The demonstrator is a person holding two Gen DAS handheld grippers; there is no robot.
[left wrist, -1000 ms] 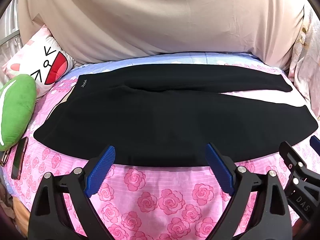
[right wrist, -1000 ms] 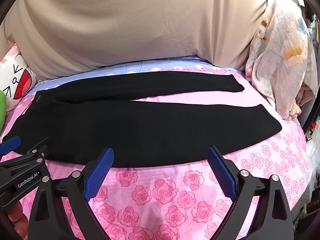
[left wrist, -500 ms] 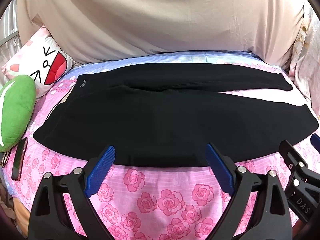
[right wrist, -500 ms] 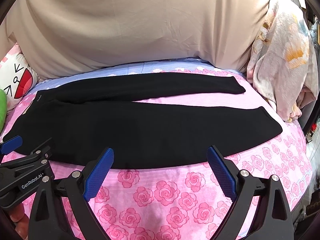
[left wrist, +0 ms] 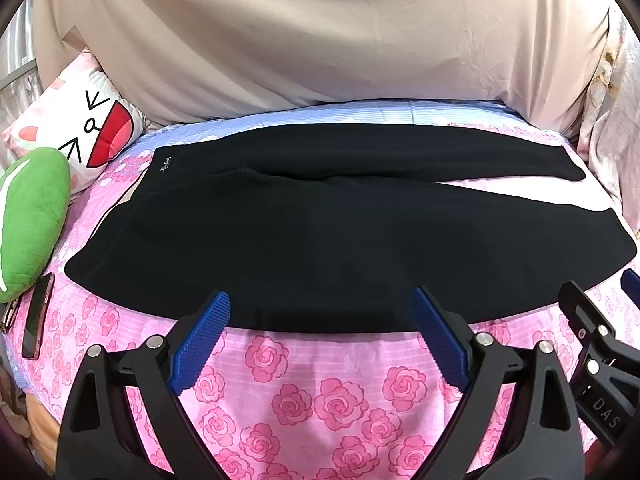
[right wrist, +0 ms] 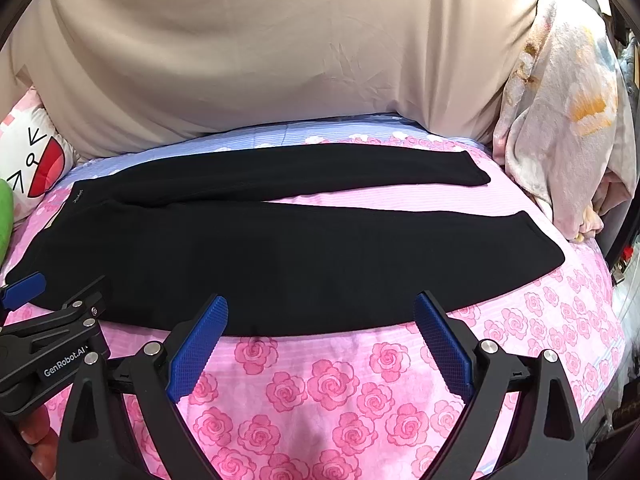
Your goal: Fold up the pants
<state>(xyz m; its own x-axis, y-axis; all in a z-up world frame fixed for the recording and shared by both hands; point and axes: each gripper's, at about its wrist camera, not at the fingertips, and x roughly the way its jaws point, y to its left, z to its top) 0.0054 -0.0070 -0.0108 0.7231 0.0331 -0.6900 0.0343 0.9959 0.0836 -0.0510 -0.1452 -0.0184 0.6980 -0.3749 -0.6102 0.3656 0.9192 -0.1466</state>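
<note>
**Pre-grasp: both grippers wide open at near edge of pants, no fold made yet**

Black pants (left wrist: 304, 240) lie flat on the bed (left wrist: 320, 392) (pink rose sheet), waistband at left, the two legs running right and splayed apart, with a wedge of sheet showing between them at the right end. Near leg is closest to the cameras; far leg (right wrist: 304, 168) lies toward the beige fabric (right wrist: 280, 48) at the back.

Left hand-held gripper (left wrist: 322, 316) is wide open and empty, hovering just short of the near hem edge, around the hip/thigh part. Right hand-held gripper (right wrist: 320, 316) is also wide open and empty, at the same near edge further right, toward the knee. Can't tell if either tip touches cloth.

Step judged: start of first fold, leg onto leg. Next move probably calls for lowering both grippers onto the near edge, pinching only the near leg's cloth and not the sheet, then carrying it over to the far leg with edges aligned.

Clutter at left: cartoon pillow (left wrist: 80, 132), green plush (left wrist: 32, 216), phone (left wrist: 38, 320), all off the pants. Floral cloth (right wrist: 560, 120) heaped at the right.
</note>
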